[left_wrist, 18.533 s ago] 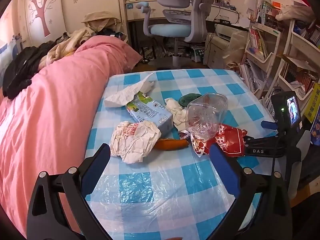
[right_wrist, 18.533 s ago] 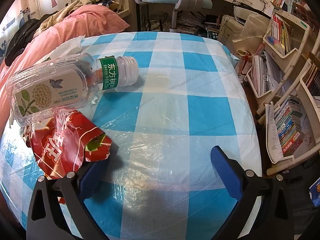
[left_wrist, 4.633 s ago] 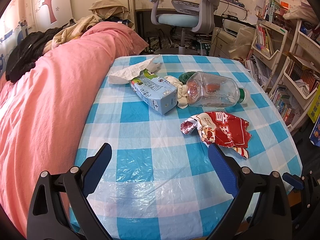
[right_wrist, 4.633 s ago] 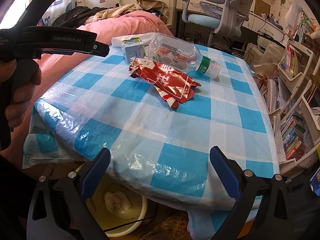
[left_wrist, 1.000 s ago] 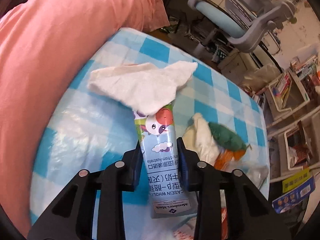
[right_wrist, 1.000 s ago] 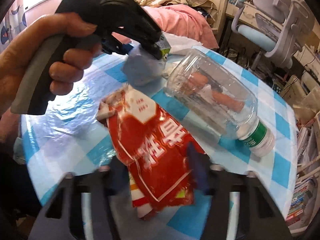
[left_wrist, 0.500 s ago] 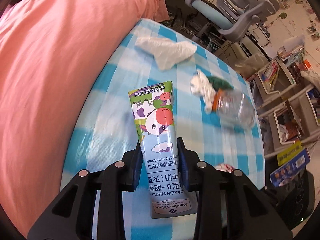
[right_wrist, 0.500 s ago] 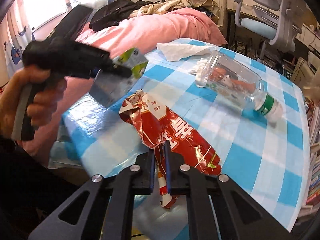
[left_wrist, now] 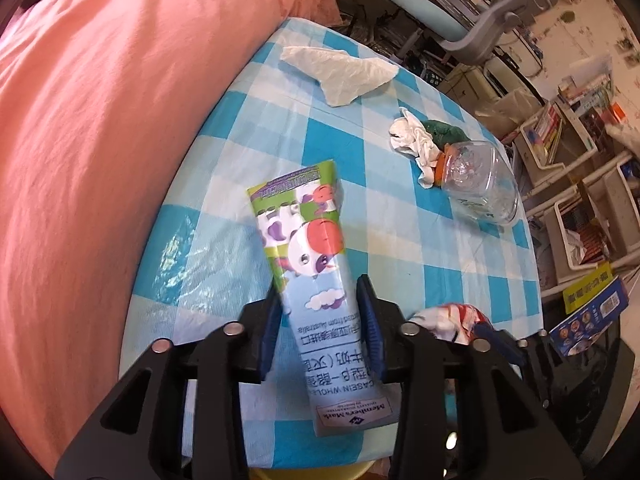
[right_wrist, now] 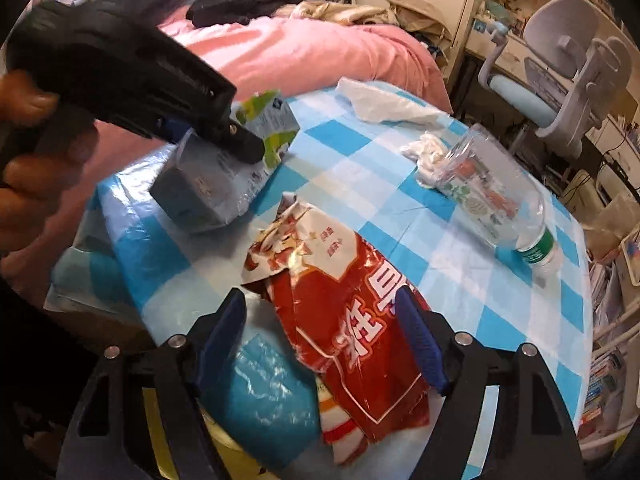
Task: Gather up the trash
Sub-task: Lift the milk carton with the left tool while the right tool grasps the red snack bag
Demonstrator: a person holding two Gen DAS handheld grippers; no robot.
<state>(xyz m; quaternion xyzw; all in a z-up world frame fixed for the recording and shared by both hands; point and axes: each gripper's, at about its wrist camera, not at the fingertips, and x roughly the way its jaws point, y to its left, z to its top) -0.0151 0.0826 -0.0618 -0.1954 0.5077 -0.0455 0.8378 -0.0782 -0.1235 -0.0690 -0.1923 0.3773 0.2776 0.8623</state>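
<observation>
My left gripper (left_wrist: 318, 300) is shut on a blue milk carton (left_wrist: 304, 232) with a cartoon cow, held above the near edge of the checked table (left_wrist: 400, 240). The right wrist view shows the same carton (right_wrist: 224, 184) in that gripper (right_wrist: 244, 144), gripped by a person's hand. My right gripper (right_wrist: 320, 308) has its jaws opening. A crumpled red snack bag (right_wrist: 352, 320) hangs between them over the table's edge, and the left pad stands apart from it. A clear plastic bottle (right_wrist: 492, 196) lies farther back.
A flat white tissue (left_wrist: 340, 72) and a crumpled tissue (left_wrist: 412, 140) beside a green scrap (left_wrist: 444, 132) lie on the far half. A yellow bin (right_wrist: 240, 452) sits under the near edge. A pink bed (left_wrist: 100, 140) runs along the left; shelves and a chair (right_wrist: 560, 60) stand behind.
The right jaws, clamped on the red bag half a second ago, now stand apart around it. The left gripper has carried the carton away from the tissue, back to the near edge.
</observation>
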